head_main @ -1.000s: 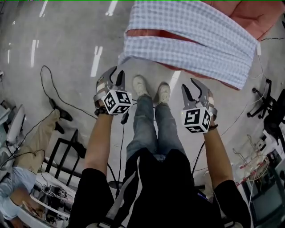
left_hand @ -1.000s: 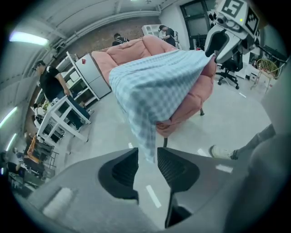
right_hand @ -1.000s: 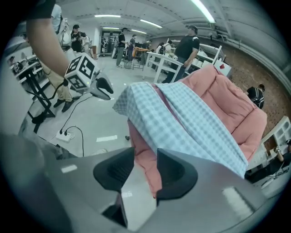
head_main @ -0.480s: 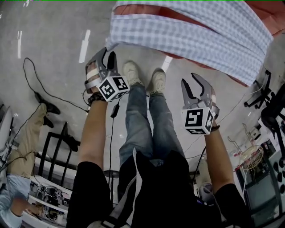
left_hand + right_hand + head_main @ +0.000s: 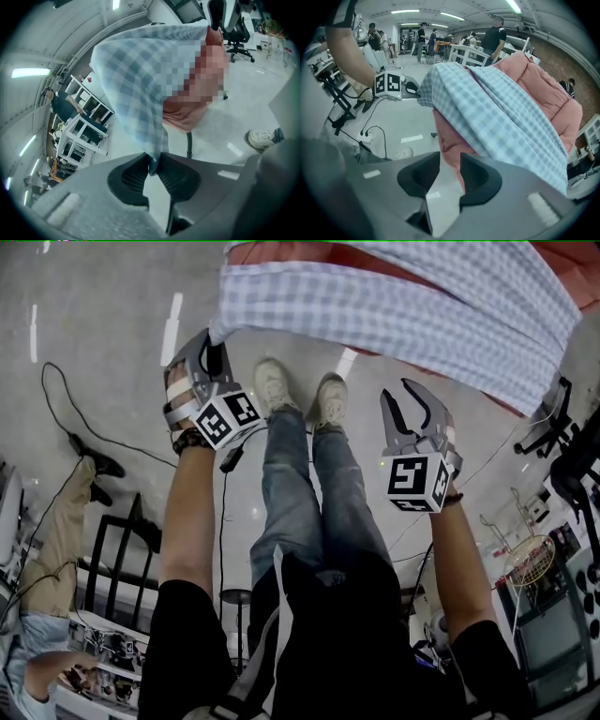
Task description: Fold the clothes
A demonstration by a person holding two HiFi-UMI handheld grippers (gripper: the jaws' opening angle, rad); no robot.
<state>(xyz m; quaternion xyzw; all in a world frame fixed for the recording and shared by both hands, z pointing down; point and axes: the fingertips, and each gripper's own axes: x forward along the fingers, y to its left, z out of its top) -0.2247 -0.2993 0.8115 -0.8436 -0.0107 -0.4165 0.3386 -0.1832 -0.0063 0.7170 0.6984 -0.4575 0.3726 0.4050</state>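
A blue-and-white checked garment hangs over a pink padded thing ahead of me. My left gripper is at the garment's lower left corner. In the left gripper view that corner sits pinched between the closing jaws of the left gripper. My right gripper hangs below the garment's front edge. Its jaws are closing a little, with nothing between them and the gap still plain. The right gripper view shows the right gripper facing the checked garment and pink padding; the left gripper holds the corner.
My own legs and pale shoes stand on the grey floor beneath the garment. Cables trail at the left beside a dark rack. An office chair stands at the right. People stand far back among white shelves.
My left gripper has risen up and left to the garment's corner and closed on it. The right gripper has barely moved, its jaws a little narrower.
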